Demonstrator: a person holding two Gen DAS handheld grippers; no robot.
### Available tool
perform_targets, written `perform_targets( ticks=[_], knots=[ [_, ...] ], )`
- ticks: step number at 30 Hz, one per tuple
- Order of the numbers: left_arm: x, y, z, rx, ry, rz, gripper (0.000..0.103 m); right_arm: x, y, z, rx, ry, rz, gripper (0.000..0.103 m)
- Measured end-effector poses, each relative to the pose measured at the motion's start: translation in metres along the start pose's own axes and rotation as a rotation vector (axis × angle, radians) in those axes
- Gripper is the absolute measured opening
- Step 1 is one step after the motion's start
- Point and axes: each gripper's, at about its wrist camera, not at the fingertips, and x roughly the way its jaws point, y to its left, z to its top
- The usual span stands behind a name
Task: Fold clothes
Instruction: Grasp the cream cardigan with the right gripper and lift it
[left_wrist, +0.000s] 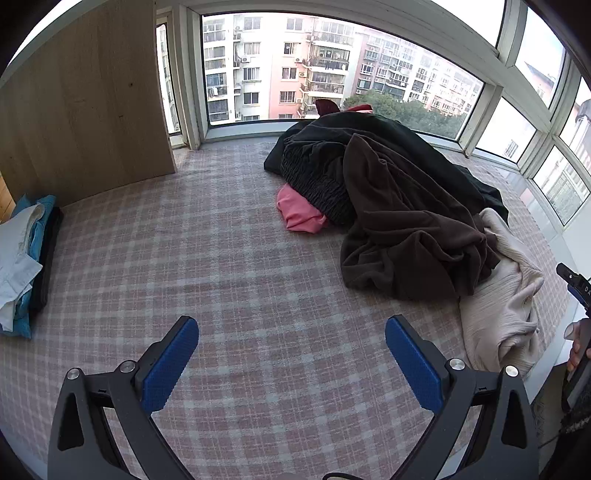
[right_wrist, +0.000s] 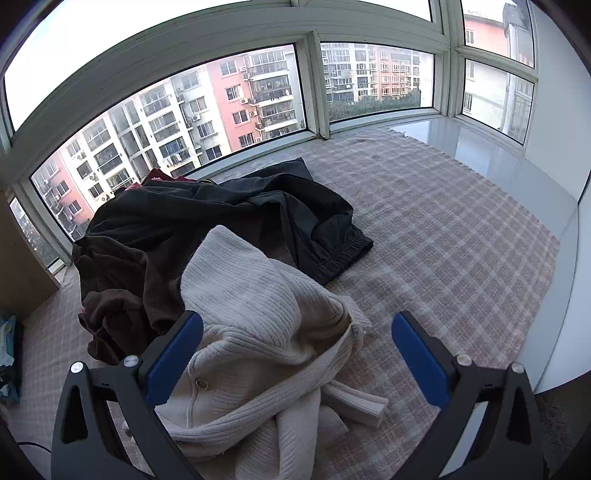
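A heap of unfolded clothes lies on the plaid blanket (left_wrist: 229, 266): a dark brown garment (left_wrist: 402, 229), black trousers (left_wrist: 369, 136), a pink piece (left_wrist: 299, 210) and a cream ribbed cardigan (left_wrist: 506, 302). My left gripper (left_wrist: 291, 354) hangs open over bare blanket, left of the heap, with nothing between its fingers. My right gripper (right_wrist: 297, 350) is open just above the cream cardigan (right_wrist: 266, 314), which lies crumpled between and under its blue pads (right_wrist: 173, 358). The brown garment (right_wrist: 125, 280) and the black trousers (right_wrist: 258, 206) lie behind the cardigan.
A folded stack of white, blue and black clothes (left_wrist: 26, 258) sits at the far left beside a wooden cabinet (left_wrist: 85, 96). Windows (left_wrist: 295, 66) ring the platform. A white sill (right_wrist: 517, 173) borders the blanket at right. A person's hand (left_wrist: 578, 343) holds the other gripper at right.
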Motion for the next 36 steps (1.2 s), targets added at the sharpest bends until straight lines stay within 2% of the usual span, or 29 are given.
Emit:
perform_targets(
  ticks=[5,11,13,15,16,17,18,19,23,28,30,33,36],
  knots=[
    [0.005,-0.012,-0.004,0.039,0.03,-0.022,0.102,0.028,0.006,-0.012,0.041,0.105,0.085,0.103],
    [0.001,-0.01,-0.006,0.056,0.02,0.008,0.102,0.067,0.044,-0.026,-0.093,0.177,0.086,0.103],
    [0.0,-0.006,-0.006,0.046,0.021,0.013,0.102,0.083,0.048,-0.032,-0.096,0.197,0.073,0.103],
    [-0.001,-0.001,-0.008,0.039,0.021,0.022,0.102,0.094,0.045,-0.037,-0.046,0.219,0.114,0.08],
    [-0.002,0.001,-0.009,0.037,0.02,0.028,0.102,0.093,0.042,-0.038,-0.009,0.222,0.146,0.058],
    [-0.003,0.003,-0.011,0.035,0.019,0.037,0.102,0.092,0.039,-0.038,0.021,0.221,0.175,0.051],
    [-0.004,0.004,-0.012,0.033,0.018,0.047,0.102,0.088,0.039,-0.037,0.02,0.208,0.185,0.046],
    [-0.004,0.007,-0.012,0.029,0.019,0.052,0.102,0.083,0.038,-0.036,0.02,0.196,0.196,0.036],
    [-0.004,0.013,-0.014,0.011,0.022,0.064,0.102,0.064,0.027,-0.027,0.096,0.193,0.297,0.024],
    [-0.011,0.017,-0.014,0.009,0.012,0.071,0.102,0.029,0.006,-0.007,0.27,0.137,0.502,0.021],
    [-0.017,0.018,-0.013,0.015,0.001,0.076,0.102,0.008,0.005,0.004,0.28,0.09,0.523,0.02],
    [-0.027,0.021,-0.011,0.022,-0.021,0.078,0.102,-0.029,0.014,0.027,0.206,0.016,0.502,0.02],
    [-0.041,0.027,-0.007,0.037,-0.054,0.074,0.102,-0.068,0.025,0.045,0.174,-0.033,0.52,0.02]
  ],
)
